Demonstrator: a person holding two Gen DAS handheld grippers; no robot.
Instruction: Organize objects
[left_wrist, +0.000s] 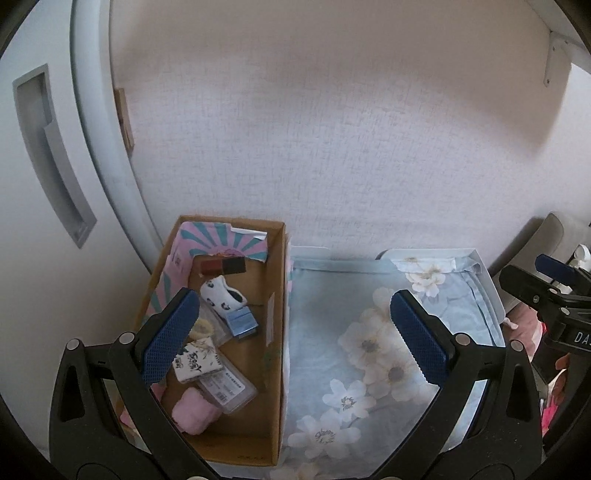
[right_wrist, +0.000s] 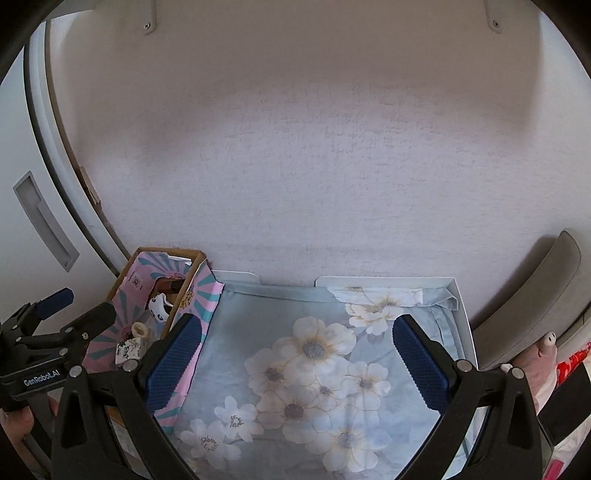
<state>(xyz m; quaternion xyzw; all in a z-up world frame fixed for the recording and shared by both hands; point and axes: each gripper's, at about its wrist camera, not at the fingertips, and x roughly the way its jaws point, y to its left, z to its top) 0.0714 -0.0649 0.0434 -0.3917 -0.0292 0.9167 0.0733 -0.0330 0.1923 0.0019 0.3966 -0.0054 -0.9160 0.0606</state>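
A cardboard box (left_wrist: 277, 332) stands against the wall at the left and also shows in the right wrist view (right_wrist: 199, 291). In it lie a white patterned sock (left_wrist: 221, 293), a blue block (left_wrist: 242, 323), a pink cloth roll (left_wrist: 194, 410), a clear plastic case (left_wrist: 229, 393), a printed pouch (left_wrist: 194, 362) and a dark red and black block (left_wrist: 223, 266). My left gripper (left_wrist: 295, 336) is open and empty above the box's right wall. My right gripper (right_wrist: 299, 362) is open and empty above the floral cloth (right_wrist: 314, 369).
A light blue floral cloth (left_wrist: 369, 332) covers a white tray (left_wrist: 491, 291) right of the box. A textured wall is close behind. A white door with a recessed handle (left_wrist: 51, 155) is at the left. A grey cushion (right_wrist: 535, 317) and a pink toy (right_wrist: 543, 354) are at the right.
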